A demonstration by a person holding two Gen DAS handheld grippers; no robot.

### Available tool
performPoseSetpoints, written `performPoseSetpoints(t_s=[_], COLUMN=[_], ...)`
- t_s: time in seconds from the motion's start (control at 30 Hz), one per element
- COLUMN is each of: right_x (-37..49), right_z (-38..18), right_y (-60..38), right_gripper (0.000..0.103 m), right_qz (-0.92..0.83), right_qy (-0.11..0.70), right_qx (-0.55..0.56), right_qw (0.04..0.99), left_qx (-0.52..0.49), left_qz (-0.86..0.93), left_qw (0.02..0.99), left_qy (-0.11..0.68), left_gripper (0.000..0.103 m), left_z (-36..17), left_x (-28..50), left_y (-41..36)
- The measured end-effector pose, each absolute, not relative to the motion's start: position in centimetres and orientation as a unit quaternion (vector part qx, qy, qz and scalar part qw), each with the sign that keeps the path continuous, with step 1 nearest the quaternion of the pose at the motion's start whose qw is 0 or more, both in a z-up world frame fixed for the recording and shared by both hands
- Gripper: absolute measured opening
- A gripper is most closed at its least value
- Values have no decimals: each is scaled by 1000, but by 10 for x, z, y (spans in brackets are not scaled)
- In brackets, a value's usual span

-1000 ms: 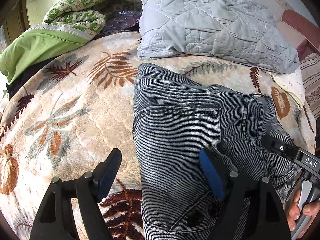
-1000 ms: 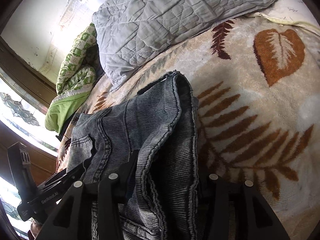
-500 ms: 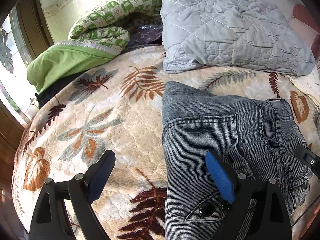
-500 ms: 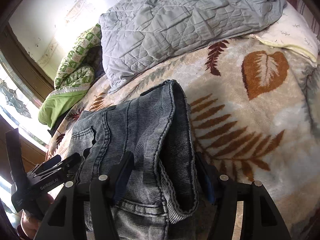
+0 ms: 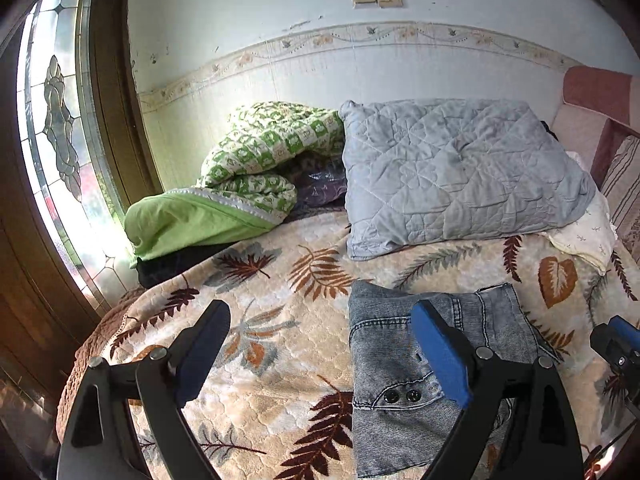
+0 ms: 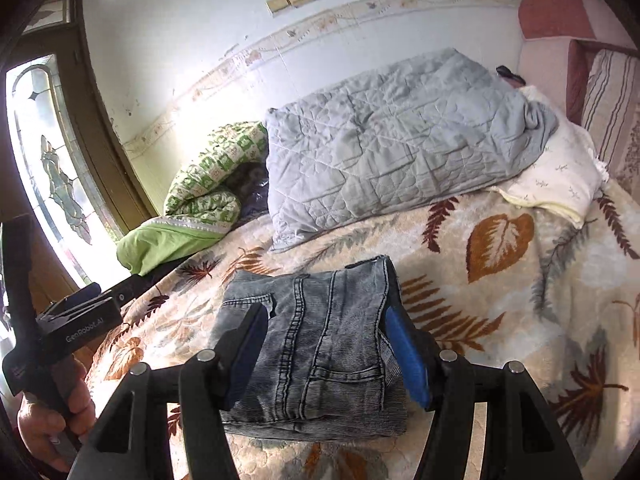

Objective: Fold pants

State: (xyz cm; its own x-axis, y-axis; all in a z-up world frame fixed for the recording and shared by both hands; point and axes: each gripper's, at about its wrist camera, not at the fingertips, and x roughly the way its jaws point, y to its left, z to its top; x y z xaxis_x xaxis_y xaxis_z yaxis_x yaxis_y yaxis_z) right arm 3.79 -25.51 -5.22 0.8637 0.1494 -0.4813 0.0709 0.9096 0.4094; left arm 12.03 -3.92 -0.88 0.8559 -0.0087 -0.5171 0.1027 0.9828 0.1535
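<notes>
The grey denim pants (image 5: 392, 340) lie folded into a compact stack on the leaf-patterned bedspread (image 5: 260, 320). A back pocket and two snap buttons face up. My left gripper (image 5: 320, 312) hangs above the stack's left edge, wide open, with nothing between its blue pads. From the right wrist, the pants (image 6: 328, 360) show between the spread fingers of my right gripper (image 6: 324, 312), which is open and above them, touching nothing. The left gripper (image 6: 80, 312) and the hand holding it appear at the left of that view. The right gripper's tip (image 5: 616, 340) shows at the left wrist view's right edge.
A grey quilted pillow (image 5: 460, 176) and a green patterned quilt (image 5: 248, 184) lie at the head of the bed against the wall. A white pillow (image 6: 552, 184) and a striped cushion (image 6: 612, 104) sit at the right. A stained-glass window (image 5: 60, 140) bounds the left side.
Both grippers have lifted up and back off the pants and tilted up, so the wall now shows. Their jaws stand wider, and the right one has let go of the folded edge.
</notes>
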Motion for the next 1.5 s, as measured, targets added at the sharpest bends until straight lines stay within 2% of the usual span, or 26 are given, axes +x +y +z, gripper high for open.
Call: performPoseSetpoints(t_s=[0.03, 0.27, 0.53, 0.93, 1.5], right_x=[28, -26, -69, -91, -93], right_z=[-45, 0, 36, 48, 49], right_y=[-250, -215, -198, -189, -179], right_gripper=[66, 67, 73, 73, 73], right_qz=[18, 25, 18, 28, 41], right_qy=[251, 225, 189, 170, 171], right_qx=[200, 135, 96, 83, 74], right_qw=[947, 965, 977, 982, 982], left_qx=[88, 88, 63, 92, 82], left_qz=[-32, -44, -35, -6, 15], left_qw=[961, 968, 965, 970, 974], left_qy=[260, 232, 253, 226, 210], left_gripper=[98, 100, 101, 101, 101], left_z=[-3, 31, 45, 63, 75], left_x=[112, 57, 25, 0, -13], left_y=[-38, -17, 6, 10, 24])
